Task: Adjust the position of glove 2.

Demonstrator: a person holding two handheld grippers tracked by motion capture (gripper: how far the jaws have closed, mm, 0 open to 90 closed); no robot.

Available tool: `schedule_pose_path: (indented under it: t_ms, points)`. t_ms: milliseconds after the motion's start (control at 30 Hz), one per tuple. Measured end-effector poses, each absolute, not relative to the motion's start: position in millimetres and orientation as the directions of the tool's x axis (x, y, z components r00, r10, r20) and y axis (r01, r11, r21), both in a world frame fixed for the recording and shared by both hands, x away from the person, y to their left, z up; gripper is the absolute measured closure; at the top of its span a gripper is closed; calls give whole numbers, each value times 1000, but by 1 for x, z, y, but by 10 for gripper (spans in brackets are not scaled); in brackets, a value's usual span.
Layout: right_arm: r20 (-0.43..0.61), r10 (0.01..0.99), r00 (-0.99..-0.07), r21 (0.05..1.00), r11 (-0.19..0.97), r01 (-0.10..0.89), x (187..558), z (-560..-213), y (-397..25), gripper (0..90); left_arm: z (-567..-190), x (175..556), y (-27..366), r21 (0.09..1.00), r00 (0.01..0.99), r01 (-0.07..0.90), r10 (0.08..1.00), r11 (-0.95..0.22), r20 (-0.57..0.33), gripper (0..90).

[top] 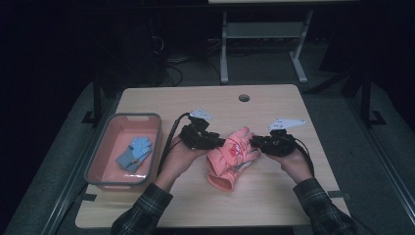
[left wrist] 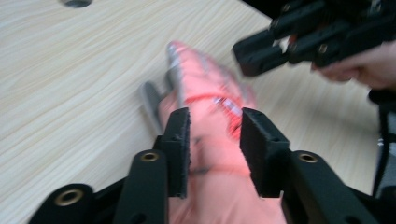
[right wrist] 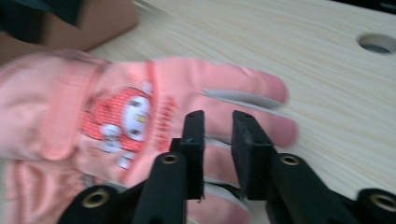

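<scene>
In the high view, a pink knitted glove with a cartoon face (top: 230,156) lies mid-table; the left gripper (top: 222,143) meets it from nine o'clock, the right gripper (top: 254,142) from three o'clock. A pale blue glove (top: 134,152) sits in the pink plastic tub (top: 100,152) at nine o'clock.

The left gripper view has jaws apart, straddling pink fabric (left wrist: 212,135).

The right gripper view has jaws narrowly parted over the glove's fingers (right wrist: 243,100); whether they pinch cloth, I cannot tell
</scene>
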State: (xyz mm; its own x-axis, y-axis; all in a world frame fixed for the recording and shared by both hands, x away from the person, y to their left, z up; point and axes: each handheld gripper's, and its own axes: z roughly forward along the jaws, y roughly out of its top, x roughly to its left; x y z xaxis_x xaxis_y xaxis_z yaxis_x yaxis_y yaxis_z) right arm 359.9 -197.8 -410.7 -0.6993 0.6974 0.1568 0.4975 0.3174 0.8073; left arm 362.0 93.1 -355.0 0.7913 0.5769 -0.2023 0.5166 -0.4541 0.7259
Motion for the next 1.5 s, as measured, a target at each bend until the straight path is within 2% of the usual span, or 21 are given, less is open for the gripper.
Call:
schedule_pose_path:
  t_ms: [233, 400, 500, 633, 800, 867, 933, 967, 1133, 1333, 1500]
  points:
    - [175, 731, -660, 775, 311, 549, 371, -424, -211, 633, -370, 358, 110, 692, 795, 527, 573, -493, -198, 498]
    - [196, 710, -676, 746, 339, 573, 373, -434, -207, 558, -385, 358, 107, 658, 806, 525, 564, -539, -180, 481]
    - [180, 707, -684, 738, 363, 568, 375, -440, -202, 549, -395, 359, 105, 631, 812, 528, 555, -569, -180, 514]
    - [188, 701, -688, 746, 353, 565, 375, -441, -200, 547, -406, 362, 105, 606, 825, 522, 536, -600, -180, 669]
    - [182, 710, -680, 735, 362, 574, 377, -448, -193, 615, -414, 361, 98, 590, 838, 507, 520, -628, -166, 815]
    - [168, 712, -682, 737, 368, 566, 378, -450, -191, 705, -416, 360, 95, 582, 846, 498, 507, -642, -165, 848]
    - [144, 725, -673, 739, 373, 560, 377, -450, -188, 867, -417, 359, 92, 586, 850, 494, 499, -642, -170, 853]
    - [139, 729, -671, 739, 375, 560, 377, -450, -187, 893, -417, 359, 92, 584, 853, 490, 495, -647, -167, 855]
    - [124, 732, -670, 745, 378, 550, 376, -448, -187, 900, -409, 358, 100, 625, 835, 513, 510, -588, -206, 863]
    - [158, 729, -666, 791, 311, 527, 373, -432, -197, 900, -393, 355, 106, 667, 835, 509, 501, -545, -228, 871]
    - [145, 723, -675, 817, 297, 494, 369, -418, -199, 900, -386, 351, 100, 672, 844, 489, 497, -556, -203, 874]
